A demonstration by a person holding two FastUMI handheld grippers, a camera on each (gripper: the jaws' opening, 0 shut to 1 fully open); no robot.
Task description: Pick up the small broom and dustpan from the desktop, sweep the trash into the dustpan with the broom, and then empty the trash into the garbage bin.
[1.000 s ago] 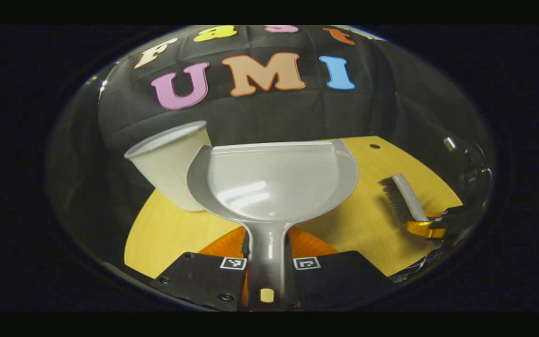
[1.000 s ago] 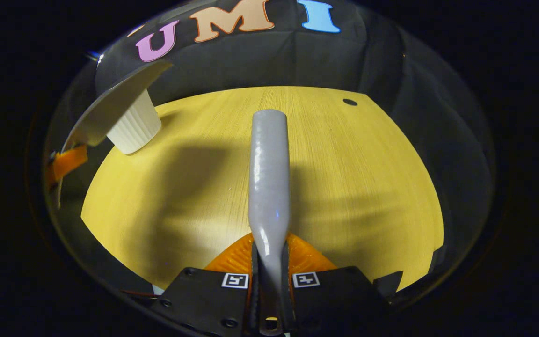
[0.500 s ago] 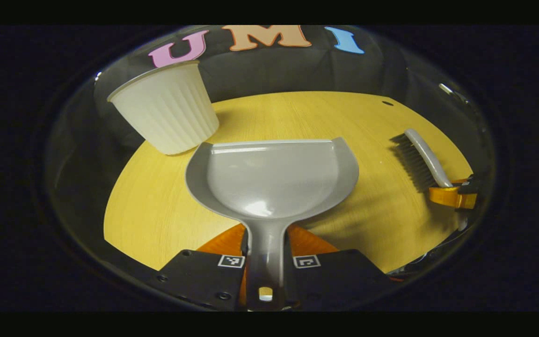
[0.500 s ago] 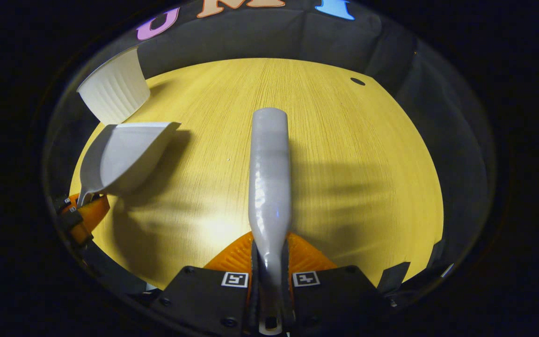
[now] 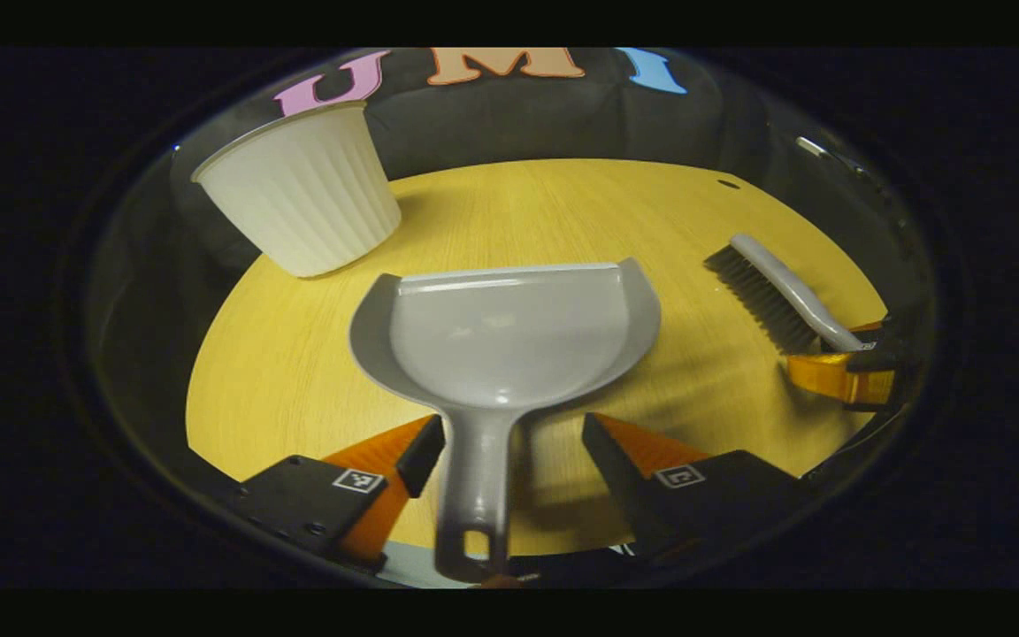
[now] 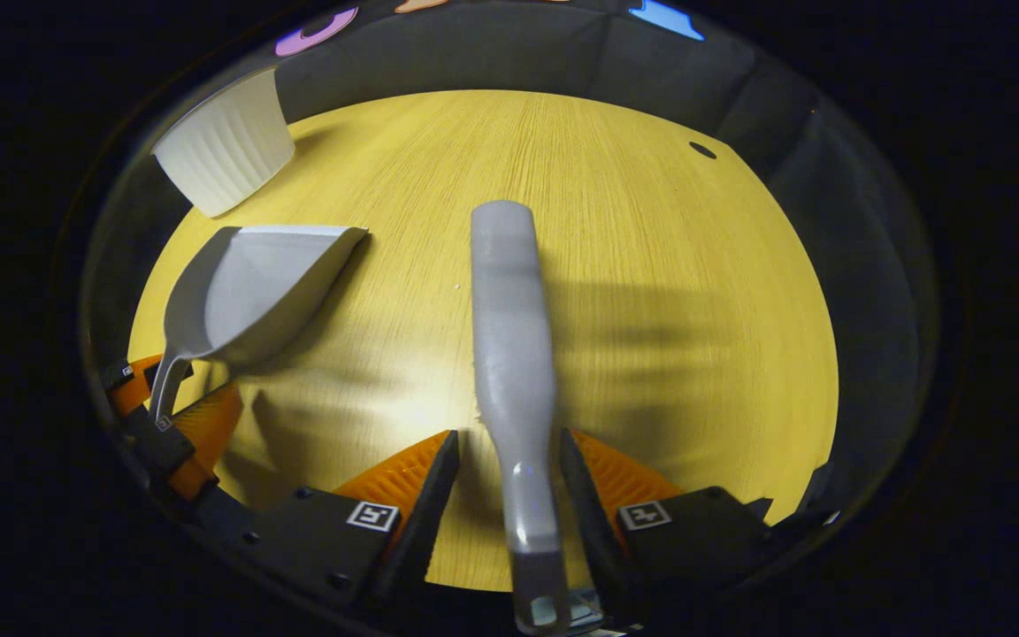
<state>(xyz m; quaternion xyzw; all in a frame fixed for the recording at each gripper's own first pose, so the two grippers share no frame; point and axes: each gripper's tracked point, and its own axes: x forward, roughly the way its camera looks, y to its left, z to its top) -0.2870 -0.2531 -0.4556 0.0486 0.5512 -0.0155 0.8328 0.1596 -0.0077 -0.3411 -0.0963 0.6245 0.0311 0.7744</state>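
Both sets of jaws stand spread apart. In the left gripper view, the left gripper (image 5: 509, 447) has its orange fingers splayed wide to either side of the grey dustpan's (image 5: 509, 341) handle, with a gap on each side; the pan lies flat on the yellow wooden desktop (image 5: 563, 212), its straight lip pointing to the far side. In the right gripper view, the right gripper (image 6: 502, 460) is likewise parted around the handle of the small broom (image 6: 509, 354), which lies along the desktop (image 6: 651, 265) between the fingers without either pad pressing on it. The left gripper view shows the broom (image 5: 779, 292) at the right with its dark bristles facing left and down, and the right gripper (image 5: 841, 376) at its near end. The white ribbed garbage bin (image 5: 302, 199) stands at the far left of the desktop, just beyond the dustpan's left corner. In the right gripper view, the bin (image 6: 226, 155) sits far left, with the dustpan (image 6: 249, 296) nearer and the left gripper (image 6: 173, 416) at its handle.
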